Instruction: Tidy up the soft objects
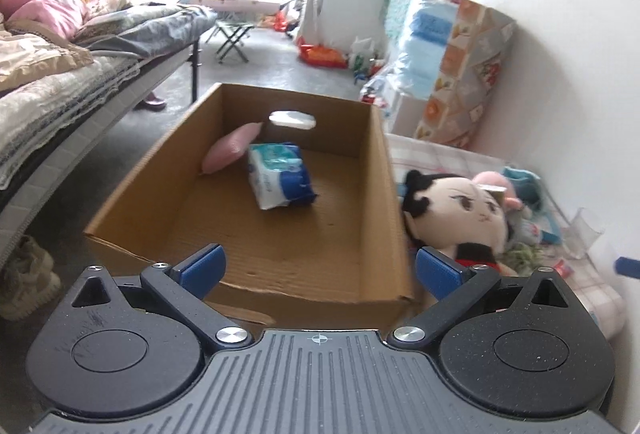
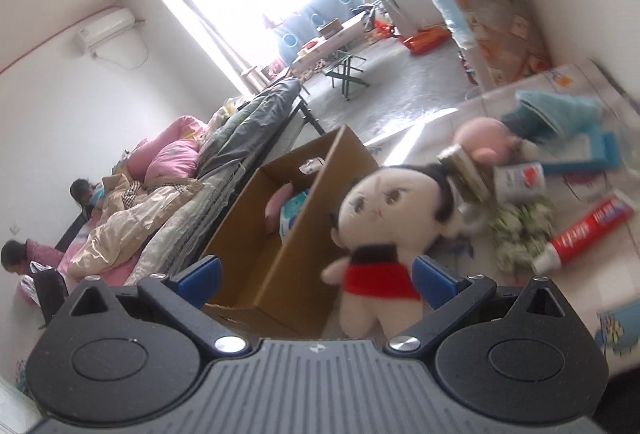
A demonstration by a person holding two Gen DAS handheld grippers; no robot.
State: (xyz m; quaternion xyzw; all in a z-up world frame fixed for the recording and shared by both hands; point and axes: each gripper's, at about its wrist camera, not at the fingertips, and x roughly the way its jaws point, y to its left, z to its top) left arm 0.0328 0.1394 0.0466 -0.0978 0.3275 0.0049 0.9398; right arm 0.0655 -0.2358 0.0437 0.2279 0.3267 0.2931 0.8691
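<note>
An open cardboard box (image 1: 376, 194) stands in front of me, holding a pink cushion (image 1: 230, 148) and a blue-white tissue pack (image 1: 280, 180). A black-haired plush doll (image 1: 460, 214) in a red shirt lies just right of the box on a checked cloth. My left gripper (image 1: 318, 268) is open and empty above the box's near edge. In the right wrist view the doll (image 2: 384, 230) lies against the box wall (image 2: 304, 234), between the open fingers of my right gripper (image 2: 316, 274). A pink plush (image 2: 482, 138) lies beyond the doll.
A toothpaste tube (image 2: 588, 234), a small can (image 2: 520, 180), a green scrunched item (image 2: 520, 230) and blue items (image 2: 556, 114) lie on the cloth right of the doll. A bed (image 1: 60, 94) with quilts runs along the left. Stacked packages (image 1: 460, 74) stand behind at the wall.
</note>
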